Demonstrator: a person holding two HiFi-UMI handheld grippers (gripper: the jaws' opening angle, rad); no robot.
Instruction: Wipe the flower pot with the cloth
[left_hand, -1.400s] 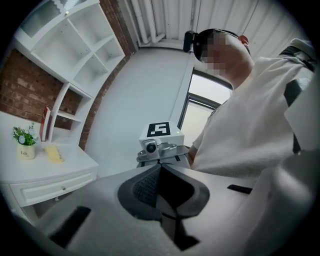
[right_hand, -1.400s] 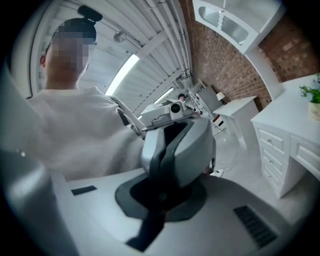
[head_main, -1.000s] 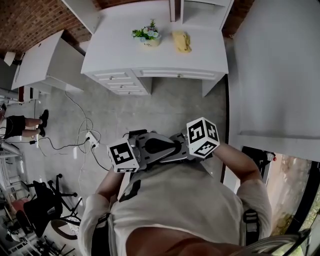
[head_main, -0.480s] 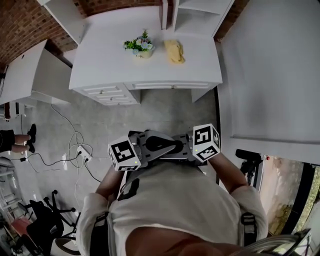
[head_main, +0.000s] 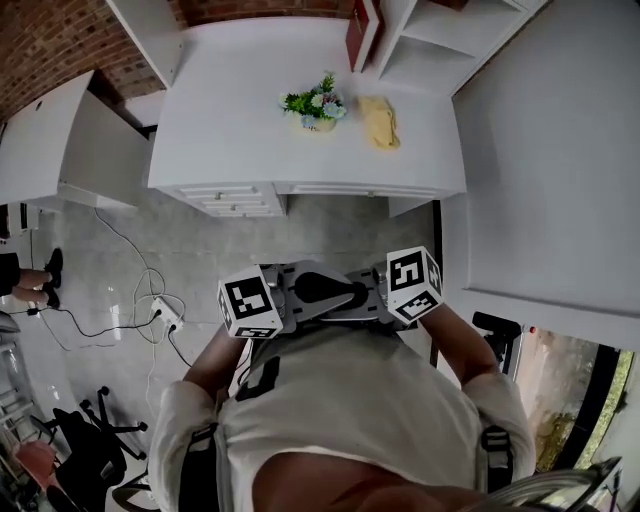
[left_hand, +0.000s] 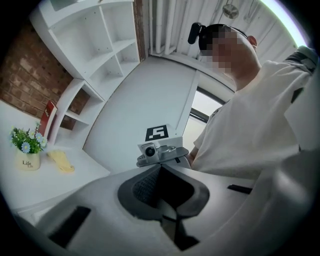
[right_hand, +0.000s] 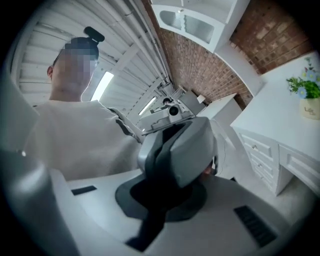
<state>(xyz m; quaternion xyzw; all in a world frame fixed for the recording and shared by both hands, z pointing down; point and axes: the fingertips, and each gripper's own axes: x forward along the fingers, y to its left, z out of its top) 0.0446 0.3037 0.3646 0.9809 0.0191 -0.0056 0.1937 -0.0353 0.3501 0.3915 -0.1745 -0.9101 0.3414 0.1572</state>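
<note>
A small cream flower pot (head_main: 316, 108) with green leaves and pale flowers stands on the white desk (head_main: 230, 120), far ahead of me. To its right, a little apart, lies a crumpled yellow cloth (head_main: 380, 121). Both grippers are held close to my chest, tips pointing at each other and nearly touching. My left gripper (head_main: 322, 298) is shut with nothing in it, and so is my right gripper (head_main: 350, 298). The left gripper view shows the pot (left_hand: 28, 160) and cloth (left_hand: 61, 161) at its left edge. The pot (right_hand: 310, 106) appears at the right edge of the right gripper view.
White shelves with a red book (head_main: 357, 35) rise behind the desk. Drawers (head_main: 240, 197) sit under its front. Cables and a power strip (head_main: 160, 312) lie on the grey floor at left, near a chair (head_main: 95, 440). Another white table (head_main: 50, 140) stands left; a white panel (head_main: 560, 170) stands right.
The desk with pot and cloth has shifted across the head view and looks a little nearer. Both grippers stay together at my chest, still shut.
</note>
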